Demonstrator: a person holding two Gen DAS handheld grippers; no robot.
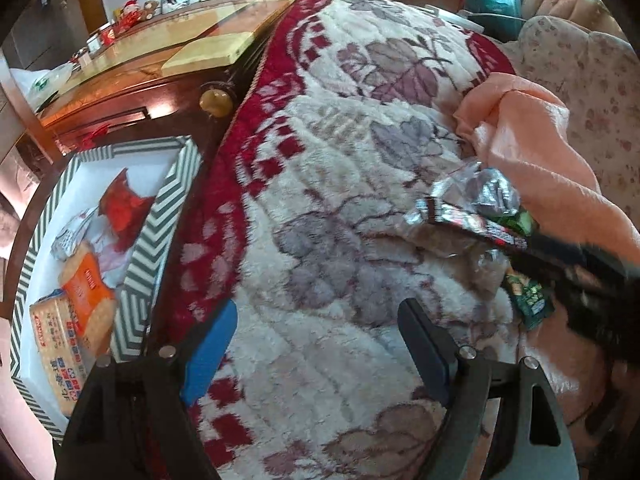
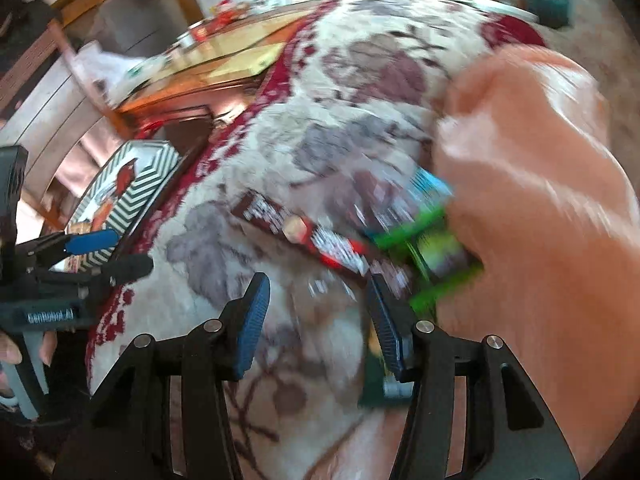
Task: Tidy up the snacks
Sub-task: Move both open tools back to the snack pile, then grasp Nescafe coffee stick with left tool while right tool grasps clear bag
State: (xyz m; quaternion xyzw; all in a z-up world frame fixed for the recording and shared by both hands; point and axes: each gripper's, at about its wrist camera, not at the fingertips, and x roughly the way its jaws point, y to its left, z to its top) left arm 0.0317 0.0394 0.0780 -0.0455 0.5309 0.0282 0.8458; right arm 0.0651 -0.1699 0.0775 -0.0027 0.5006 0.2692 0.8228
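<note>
A striped box point(image 1: 156, 232) at the left holds an orange pack point(image 1: 86, 292), a tan cracker pack point(image 1: 56, 352) and a red pack point(image 1: 122, 208). Loose snacks lie on the floral blanket at the right: a long red-and-brown bar point(image 1: 472, 224), a silver wrapper point(image 1: 476, 188) and green packs point(image 1: 528, 300). My left gripper point(image 1: 320, 344) is open and empty over the blanket, between box and pile. My right gripper point(image 2: 316, 312) is open, just short of the bar point(image 2: 316, 236) and a green pack point(image 2: 436, 248); that view is blurred. The left gripper point(image 2: 108, 252) shows there by the box point(image 2: 136, 196).
A peach cloth point(image 1: 548, 160) lies bunched right of the snack pile. A wooden cabinet with a glass top point(image 1: 168, 64) stands behind the box. The floral blanket point(image 1: 332, 160) covers the bed.
</note>
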